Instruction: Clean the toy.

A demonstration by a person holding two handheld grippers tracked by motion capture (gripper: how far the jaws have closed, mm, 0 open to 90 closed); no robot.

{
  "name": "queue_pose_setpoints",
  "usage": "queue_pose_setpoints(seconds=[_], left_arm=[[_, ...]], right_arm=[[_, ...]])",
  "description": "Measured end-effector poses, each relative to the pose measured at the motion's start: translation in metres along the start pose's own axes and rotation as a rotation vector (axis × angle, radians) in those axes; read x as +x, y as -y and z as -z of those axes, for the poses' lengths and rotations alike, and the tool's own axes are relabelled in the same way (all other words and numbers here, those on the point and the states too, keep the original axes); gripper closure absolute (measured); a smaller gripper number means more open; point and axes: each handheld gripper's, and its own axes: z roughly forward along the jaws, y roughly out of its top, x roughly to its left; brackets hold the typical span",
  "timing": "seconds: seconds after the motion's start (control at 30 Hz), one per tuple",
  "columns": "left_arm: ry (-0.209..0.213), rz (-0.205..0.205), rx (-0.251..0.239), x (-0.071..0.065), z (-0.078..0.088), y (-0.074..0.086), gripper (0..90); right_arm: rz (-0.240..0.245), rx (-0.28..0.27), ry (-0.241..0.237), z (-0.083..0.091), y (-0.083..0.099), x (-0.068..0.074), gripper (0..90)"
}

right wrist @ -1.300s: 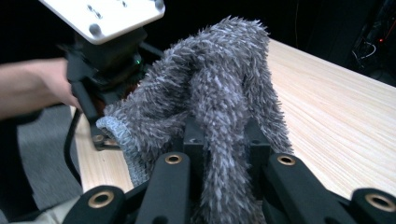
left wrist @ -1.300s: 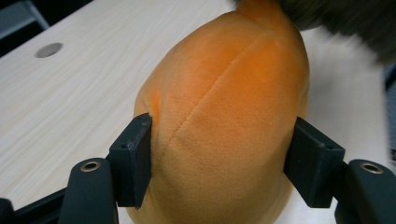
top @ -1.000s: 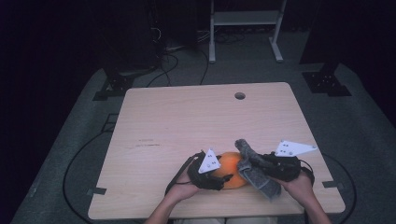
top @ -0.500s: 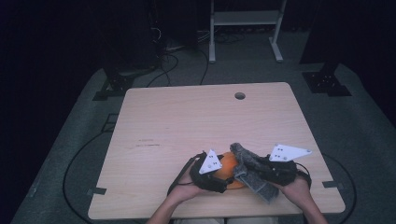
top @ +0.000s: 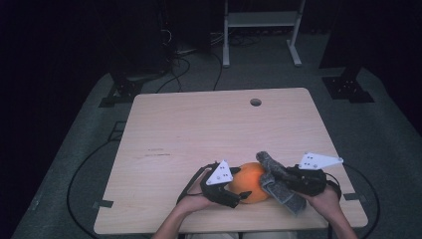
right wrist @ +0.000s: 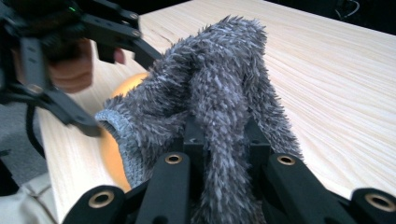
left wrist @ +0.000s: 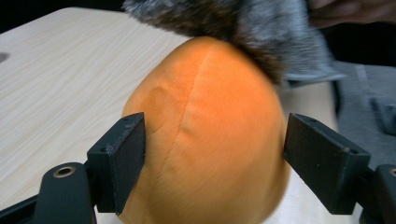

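The orange plush ball (top: 253,182) sits on the table (top: 214,129) near its front edge, between the person's two hands. It looks soft and light: its fabric dimples along a seam in the left gripper view (left wrist: 205,140), so it should squash rather than slip under pressure, and it would likely roll if nudged from one side. The best hold is probably across its widest part, low down, where the pads can sink in a little.

Draped against its top right side is a fuzzy grey sock (top: 276,178), limp and shaggy, with a knit cuff (right wrist: 116,126) hanging open toward the ball. It will fold and sag wherever it is not supported — a pinch at the cuff edge would serve to stretch the opening over the ball.

The left tongs (top: 234,188) bracket the ball with their jaws spread to either side; they have just been opening, and the left pad lies at the fabric while the right pad stands clear, so the ball is released rather than squeezed. The right tongs (top: 283,180) are clenched on a bunch of the sock, its pile spilling out around the closed jaws — a firm grip.
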Motion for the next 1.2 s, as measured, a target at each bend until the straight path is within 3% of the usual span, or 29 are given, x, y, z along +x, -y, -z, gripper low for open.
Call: queue_pose_setpoints(seconds=[0.1, 0.17, 0.23, 0.3, 0.37, 0.43, 0.53, 0.57, 0.67, 0.7, 0.77, 0.9, 0.97, 1.07, 1.13, 1.2], left_arm=[[-0.051, 0.052, 0.039, 0.005, -0.005, 0.003, 13.0], [-0.044, 0.065, 0.046, 0.006, -0.009, 0.006, 11.4], [-0.034, 0.038, 0.041, 0.003, -0.010, 0.007, 19.0], [-0.053, 0.002, 0.045, -0.004, -0.011, 0.004, 25.9], [-0.051, -0.027, 0.060, -0.007, -0.011, 0.003, 27.8], [-0.036, -0.027, 0.059, -0.006, -0.009, 0.004, 28.5], [-0.027, -0.022, 0.048, -0.006, -0.009, 0.006, 29.1], [-0.025, -0.027, 0.048, -0.006, -0.009, 0.006, 29.1], [-0.006, -0.048, 0.038, -0.005, -0.007, 0.006, 27.8], [0.002, -0.043, 0.028, -0.004, -0.006, 0.005, 24.7], [0.005, 0.017, 0.021, 0.002, -0.005, 0.005, 17.0], [0.020, 0.098, 0.056, 0.007, -0.015, 0.012, 7.7], [0.031, 0.097, 0.031, 0.008, -0.015, 0.013, 13.5], [-0.004, 0.074, 0.003, 0.005, -0.012, 0.009, 28.6], [-0.008, 0.064, -0.017, 0.002, -0.006, 0.002, 32.3], [-0.033, 0.026, -0.030, -0.003, 0.000, -0.007, 33.4]], right_arm=[[-0.021, 0.000, 0.003, 0.001, 0.002, -0.004, 76.0], [-0.010, 0.003, 0.008, 0.003, -0.002, -0.001, 76.1], [0.017, -0.009, 0.004, 0.005, -0.010, 0.006, 76.1], [0.058, -0.022, -0.024, 0.003, -0.020, 0.018, 76.1], [0.091, 0.000, -0.041, -0.003, -0.025, 0.026, 76.1], [0.109, 0.026, -0.031, -0.007, -0.022, 0.028, 76.1], [0.072, 0.020, -0.023, -0.004, -0.013, 0.016, 76.1], [0.040, 0.024, -0.019, -0.002, -0.009, 0.011, 76.1], [0.016, 0.026, -0.016, 0.003, -0.002, 0.005, 76.1], [0.016, 0.028, -0.017, 0.004, -0.001, 0.004, 76.1], [0.018, 0.032, -0.024, 0.005, 0.000, 0.005, 76.1], [0.015, 0.024, -0.045, 0.005, 0.001, 0.003, 76.1], [0.012, 0.025, -0.040, 0.005, 0.002, 0.001, 76.0], [-0.008, 0.017, -0.030, 0.008, 0.003, -0.001, 76.1], [-0.005, -0.001, -0.018, 0.011, -0.003, 0.001, 76.2], [0.019, -0.031, -0.028, 0.013, -0.014, 0.011, 76.3]])
